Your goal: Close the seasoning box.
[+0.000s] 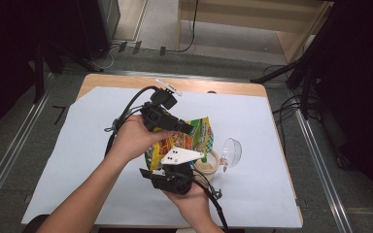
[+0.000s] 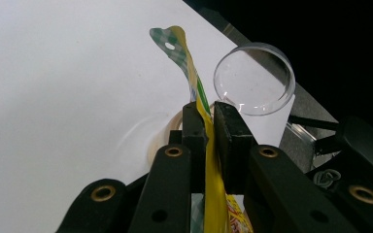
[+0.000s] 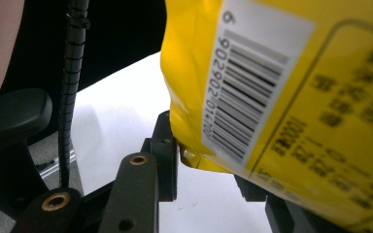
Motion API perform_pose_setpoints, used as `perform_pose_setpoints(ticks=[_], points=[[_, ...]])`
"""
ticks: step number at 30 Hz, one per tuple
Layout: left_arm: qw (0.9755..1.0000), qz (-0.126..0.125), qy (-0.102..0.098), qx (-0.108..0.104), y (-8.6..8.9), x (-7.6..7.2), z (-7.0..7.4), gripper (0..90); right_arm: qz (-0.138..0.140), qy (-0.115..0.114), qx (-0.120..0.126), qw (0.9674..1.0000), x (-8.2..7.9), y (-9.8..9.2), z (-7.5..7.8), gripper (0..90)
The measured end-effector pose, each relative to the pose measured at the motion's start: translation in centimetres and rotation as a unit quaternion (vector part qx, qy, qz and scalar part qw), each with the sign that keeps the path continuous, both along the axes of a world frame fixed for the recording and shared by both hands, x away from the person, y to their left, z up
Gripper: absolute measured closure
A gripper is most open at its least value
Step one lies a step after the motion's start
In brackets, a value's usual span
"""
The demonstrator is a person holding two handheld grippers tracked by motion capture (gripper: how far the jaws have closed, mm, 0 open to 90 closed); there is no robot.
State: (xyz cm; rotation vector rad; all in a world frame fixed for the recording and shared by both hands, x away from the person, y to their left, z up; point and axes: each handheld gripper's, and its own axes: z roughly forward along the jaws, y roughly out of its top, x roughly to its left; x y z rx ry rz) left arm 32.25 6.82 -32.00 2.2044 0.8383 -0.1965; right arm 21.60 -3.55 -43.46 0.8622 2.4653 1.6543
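The snack bag point(image 1: 187, 138), yellow with a green checked top edge, is held up off the counter point(image 1: 77, 160) near the middle of the white sheet point(image 1: 252, 194), gripped from two sides. The left gripper point(image 1: 187, 128) comes in at about ten o'clock of the bag, and its fingers point(image 2: 230, 141) are clamped tight on the thin sealed edge, as the left gripper view shows, with the flattened seam running up between them. The right gripper point(image 1: 170, 172) comes from about six o'clock; in the right gripper view its fingers point(image 3: 165, 155) sit at either side of the bag's lower corner beside the barcode point(image 3: 245, 92), and they seem closed on that corner, though the far finger is mostly hidden behind the bag. Just beyond the bag, at about four o'clock, a cup point(image 1: 205, 164) stands on the sheet, and a clear round lid point(image 1: 231, 152) lies tilted next to it at about three o'clock. Judging from this two-sided hold, the step in hand is likely tearing or pulling the bag open, perhaps to pour its contents into the cup. The next move seems to call for firm pinches on both sides and a steady pull in opposite directions, keeping the bag above the cup so nothing spills onto the sheet and the lid is not knocked.
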Motion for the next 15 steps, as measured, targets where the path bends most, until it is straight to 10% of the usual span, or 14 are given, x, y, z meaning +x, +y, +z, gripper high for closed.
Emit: perform_pose_setpoints(ticks=[15], points=[[1.0000,0.000,-0.002,0.000,-0.04,-0.02,0.01,84.5,0.000,-0.001,-0.002,1.0000,0.05,-0.07,-0.01,67.3]])
